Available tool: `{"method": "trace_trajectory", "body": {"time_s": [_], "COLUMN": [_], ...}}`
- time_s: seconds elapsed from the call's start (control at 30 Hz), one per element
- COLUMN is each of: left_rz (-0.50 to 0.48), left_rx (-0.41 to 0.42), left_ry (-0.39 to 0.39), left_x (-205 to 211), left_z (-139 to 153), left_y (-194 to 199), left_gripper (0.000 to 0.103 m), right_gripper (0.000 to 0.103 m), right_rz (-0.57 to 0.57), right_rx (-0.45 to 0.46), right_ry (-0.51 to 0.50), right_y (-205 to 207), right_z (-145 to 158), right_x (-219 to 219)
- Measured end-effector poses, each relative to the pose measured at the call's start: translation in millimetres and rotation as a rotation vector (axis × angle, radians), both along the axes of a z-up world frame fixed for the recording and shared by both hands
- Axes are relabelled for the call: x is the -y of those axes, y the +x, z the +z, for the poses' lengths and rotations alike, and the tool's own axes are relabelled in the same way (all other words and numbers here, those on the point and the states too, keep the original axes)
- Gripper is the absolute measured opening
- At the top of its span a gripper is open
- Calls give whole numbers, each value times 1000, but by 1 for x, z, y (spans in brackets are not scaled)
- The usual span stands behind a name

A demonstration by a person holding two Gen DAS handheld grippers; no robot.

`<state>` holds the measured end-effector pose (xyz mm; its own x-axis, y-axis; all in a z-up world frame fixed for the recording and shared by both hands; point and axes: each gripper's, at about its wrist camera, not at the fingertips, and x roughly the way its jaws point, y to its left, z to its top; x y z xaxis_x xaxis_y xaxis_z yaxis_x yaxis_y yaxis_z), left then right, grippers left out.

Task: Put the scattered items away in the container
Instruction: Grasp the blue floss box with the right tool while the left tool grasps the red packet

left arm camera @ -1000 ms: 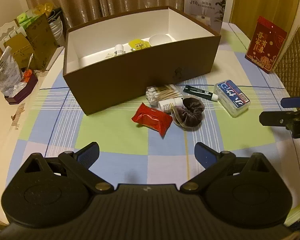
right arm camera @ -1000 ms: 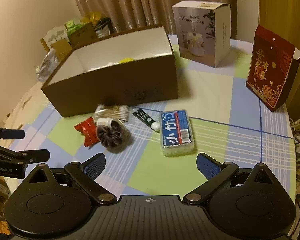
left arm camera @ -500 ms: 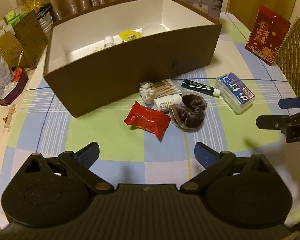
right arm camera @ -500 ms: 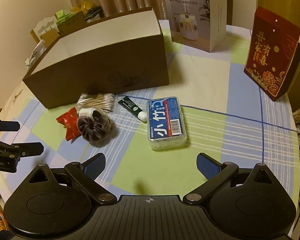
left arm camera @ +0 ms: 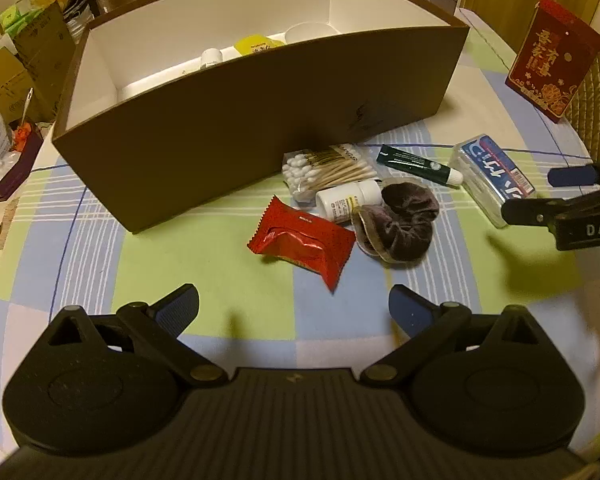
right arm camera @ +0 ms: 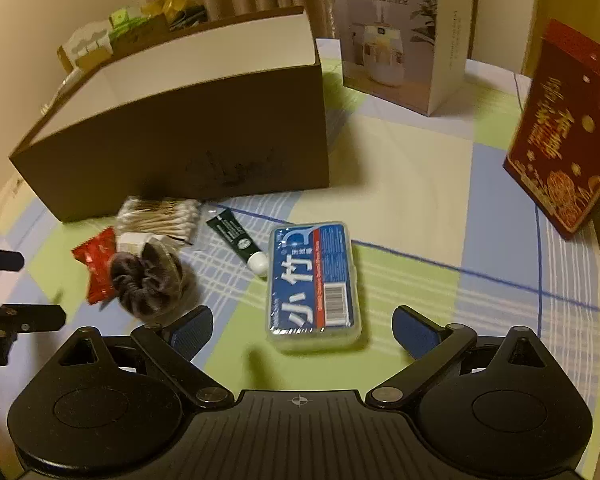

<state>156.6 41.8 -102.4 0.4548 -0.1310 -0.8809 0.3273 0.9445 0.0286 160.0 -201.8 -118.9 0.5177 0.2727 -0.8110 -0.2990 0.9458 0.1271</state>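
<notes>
— Checked tablecloth [left arm camera: 148,264] under everything, curtains behind. Brown box [left arm camera: 260,120] standing open at the back, already holding a yellow packet [left arm camera: 256,45] and a white bottle [left arm camera: 211,57].

— And the scattered bits?

— Lying just in front of the box: cotton swabs [left arm camera: 328,170], pill bottle [left arm camera: 346,200], red wrapper [left arm camera: 302,246], dark scrunchie [left arm camera: 400,224] touching that bottle, green tube [left arm camera: 418,164], blue-labelled case [right arm camera: 314,280].

— Grippers?

— Left gripper [left arm camera: 294,310] spread wide, empty, just short of the wrapper. Right gripper [right arm camera: 302,330] likewise parted, empty, straddling the near end of the case without touching.
</notes>
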Motion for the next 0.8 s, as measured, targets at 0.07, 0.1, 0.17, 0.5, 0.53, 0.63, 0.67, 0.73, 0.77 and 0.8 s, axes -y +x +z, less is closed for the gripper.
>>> {"method": "trace_trajectory", "body": {"time_s": [0.07, 0.1, 0.17, 0.5, 0.53, 0.63, 0.67, 0.73, 0.77, 0.8], "left_rz": [-1, -4, -9, -22, -25, -51, -65, -90, -102, -118], "left_rx": [-6, -8, -9, 3, 4, 23, 32, 48, 52, 55], "left_ry": [1, 2, 6, 12, 11, 11, 14, 19, 21, 22], "left_x": [0, 0, 0, 0, 0, 2, 2, 2, 2, 2], "left_z": [-3, -4, -6, -14, -14, -17, -18, -19, -19, -20], "left_y": [4, 6, 9, 16, 16, 17, 18, 20, 21, 22], "left_gripper": [100, 100, 100, 99, 99, 96, 96, 95, 94, 93], "right_gripper": [99, 85, 80, 61, 61, 61, 61, 61, 61, 60], "right_rz": [10, 19, 26, 27, 20, -19, -28, -40, -45, -53], "right_rx": [7, 6, -5, 6, 6, 0, -1, -2, -4, -10], "right_ry": [-10, -16, -21, -50, -52, -48, -47, -46, -47, -42], "right_y": [6, 9, 16, 26, 26, 24, 23, 21, 20, 20], "right_z": [-4, -6, -11, -22, -22, -21, -21, -20, -20, -20], "right_x": [-2, -3, -5, -5, -4, 4, 7, 13, 16, 19]}}
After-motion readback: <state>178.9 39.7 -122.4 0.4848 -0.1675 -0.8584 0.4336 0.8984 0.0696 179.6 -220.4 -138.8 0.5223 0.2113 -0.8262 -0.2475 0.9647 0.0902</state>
